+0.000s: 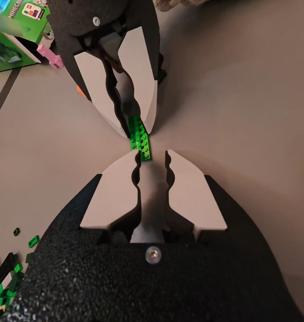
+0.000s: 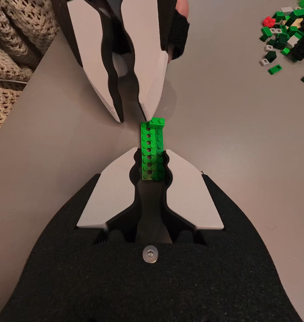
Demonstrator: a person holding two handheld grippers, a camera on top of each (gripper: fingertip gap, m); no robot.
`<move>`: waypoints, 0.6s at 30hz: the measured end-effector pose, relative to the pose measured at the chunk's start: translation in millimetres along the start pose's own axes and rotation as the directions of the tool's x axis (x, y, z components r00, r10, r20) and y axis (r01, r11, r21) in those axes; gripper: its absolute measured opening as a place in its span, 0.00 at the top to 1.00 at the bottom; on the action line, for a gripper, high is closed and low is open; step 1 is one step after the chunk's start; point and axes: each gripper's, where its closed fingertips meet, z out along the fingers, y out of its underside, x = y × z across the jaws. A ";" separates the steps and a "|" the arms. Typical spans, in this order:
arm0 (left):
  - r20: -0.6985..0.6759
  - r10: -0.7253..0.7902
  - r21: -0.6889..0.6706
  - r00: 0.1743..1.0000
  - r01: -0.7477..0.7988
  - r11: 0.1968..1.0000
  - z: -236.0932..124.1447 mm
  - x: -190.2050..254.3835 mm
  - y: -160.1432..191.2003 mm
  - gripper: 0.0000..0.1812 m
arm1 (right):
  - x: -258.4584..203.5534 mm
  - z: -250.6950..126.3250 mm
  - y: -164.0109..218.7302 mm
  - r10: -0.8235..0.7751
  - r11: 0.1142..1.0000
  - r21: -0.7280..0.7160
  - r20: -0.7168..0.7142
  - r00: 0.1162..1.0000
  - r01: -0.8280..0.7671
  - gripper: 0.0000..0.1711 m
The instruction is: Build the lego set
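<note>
On the grey table [image 1: 234, 122], right tool [image 2: 151, 151] pinches the green plates [image 2: 152, 151]; only its view shows the small brick [image 2: 157, 121] beside the spread left tool [image 1: 152, 151]

Matte grey table [image 2: 234, 122] carries a long bright-green studded plate assembly [image 2: 152, 151] (flat) and a loose pile of green, grey and black bricks [image 2: 287, 34].

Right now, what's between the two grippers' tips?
Only the green plate assembly. Its near end sits between the right gripper fingers. Its far end, topped by a small green brick, reaches the left gripper. The right wrist view shows it best.
</note>
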 end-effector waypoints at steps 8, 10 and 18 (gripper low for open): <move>0.027 -0.053 0.012 0.998 0.052 0.999 2.1 -5.6 0.4 0.83 | 0.1 0.2 0.2 -0.009 1.000 -0.006 -0.009 1.000 0.009 0.87; 0.028 -0.057 0.009 0.998 0.057 0.998 2.3 -5.8 0.6 0.83 | 0.1 0.3 0.3 -0.005 1.000 -0.007 -0.011 1.000 0.005 0.87; 0.032 -0.078 0.013 0.996 0.078 0.997 4.4 -4.2 0.2 0.82 | 0.1 0.5 0.7 0.001 1.000 -0.021 -0.035 0.999 -0.002 0.86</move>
